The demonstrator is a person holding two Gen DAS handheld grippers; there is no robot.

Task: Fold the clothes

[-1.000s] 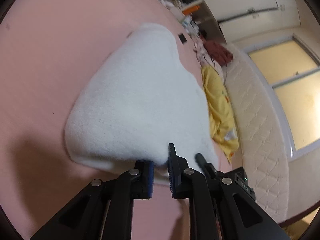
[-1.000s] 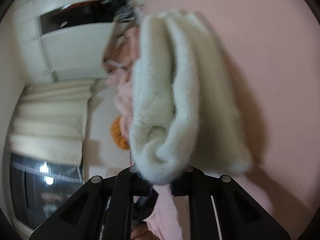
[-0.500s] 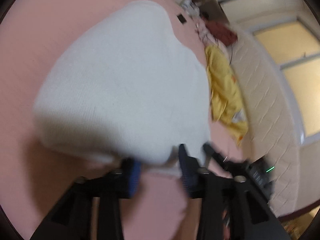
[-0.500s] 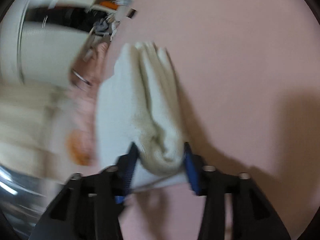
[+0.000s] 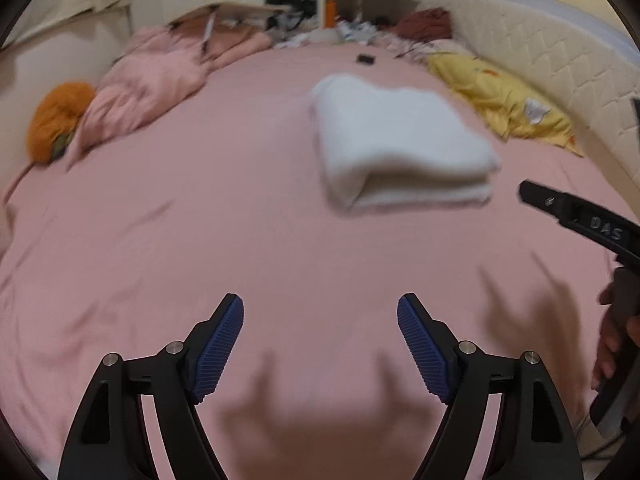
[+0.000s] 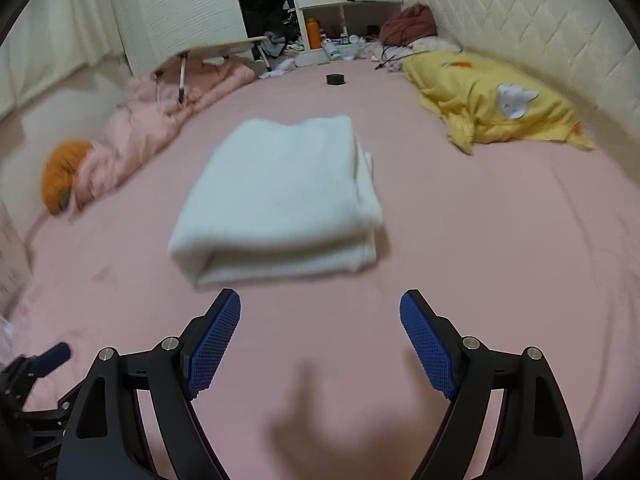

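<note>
Now the fluffy white folded garment (image 6: 280, 196) lies flat as a thick rectangular bundle on the pink bedsheet (image 6: 480, 260), roughly mid-bed, its rounded fold facing the near left and its layered open edges showing along the near and right sides. Nothing touches it. The right gripper (image 6: 320, 340) hovers just near of the bundle with its blue-padded fingers (image 6: 216, 344) spread wide and nothing between them; the left gripper (image 5: 320, 344) hangs farther back and to the left, likewise spread and empty. Seen from the left wrist, the right tool's black body pokes in at the right edge, apart from the cloth.

Judging by the tidy stack and both jaws being open and clear of it, the fold looks finished, and the grippers stand off so the bundle is not dragged or disturbed. The thick pile probably keeps the layers from sliding, though the top layer could spring up a little.

Farther off, a crumpled yellow blanket (image 6: 492, 100) sits against the quilted cream headboard (image 6: 520, 28) on the right, a pink quilt (image 6: 160, 120) and an orange cushion (image 6: 64, 176) lie at the left, and a small dark box (image 6: 335, 79) rests at the far end.
</note>
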